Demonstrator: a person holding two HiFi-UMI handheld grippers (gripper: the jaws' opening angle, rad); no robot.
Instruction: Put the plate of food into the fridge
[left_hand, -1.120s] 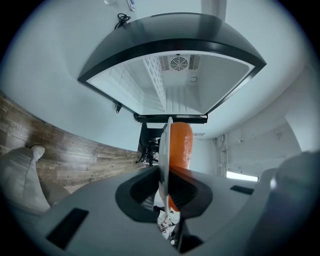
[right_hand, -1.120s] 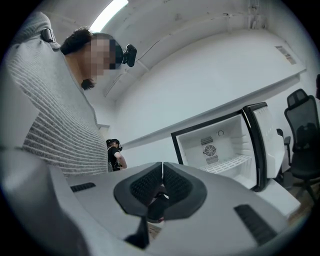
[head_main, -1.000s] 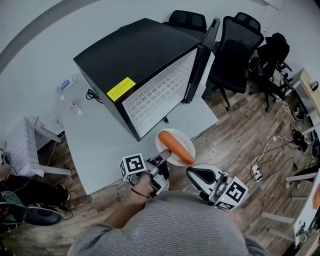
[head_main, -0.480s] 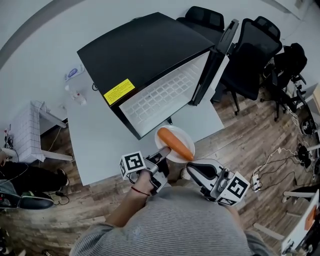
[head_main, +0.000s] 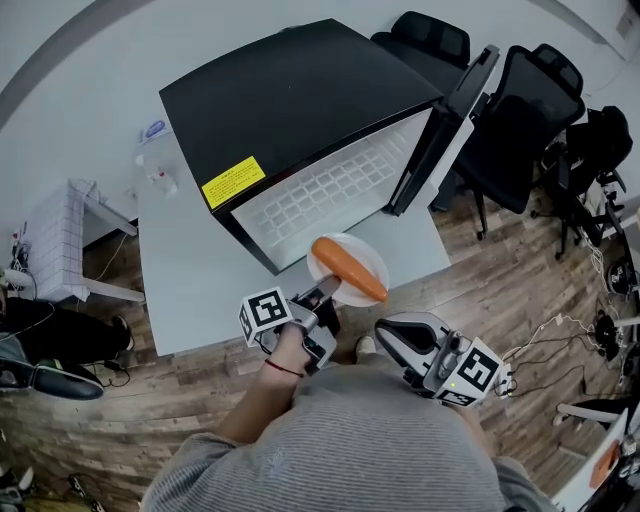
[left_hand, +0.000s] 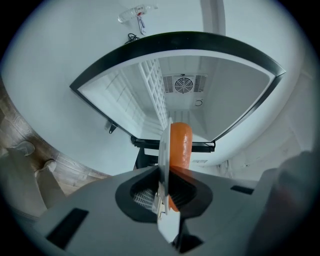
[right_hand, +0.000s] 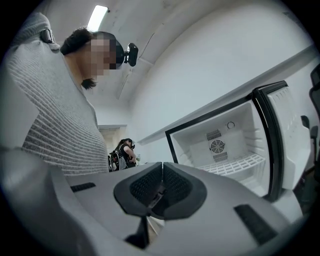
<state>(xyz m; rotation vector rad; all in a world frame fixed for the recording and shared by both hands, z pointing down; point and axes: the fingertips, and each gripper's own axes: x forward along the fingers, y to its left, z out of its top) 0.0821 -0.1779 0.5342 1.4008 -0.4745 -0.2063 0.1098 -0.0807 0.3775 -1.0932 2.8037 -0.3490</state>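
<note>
L gripper (head_main: 328, 292) clamps plate (head_main: 366, 254) (food (head_main: 348, 268) aboard) — white table (head_main: 190, 290), wood floor (head_main: 120, 400); R gripper (head_main: 385, 338) closed.

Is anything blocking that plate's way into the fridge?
Nothing visible does. The left gripper holds the plate in front of the fridge, whose door stands wide open; the compartment ahead looks bare apart from its wire shelf.

Bright, even indoor light w/ soft shadows. Lamp (right_hand: 98, 17) is glowing upper left in right gripper view. Fridge (left_hand: 215, 95) interior is glaring white. Fisheye is bending edges; gripper-view corners are going black, bottom foreground is blurring.
</note>
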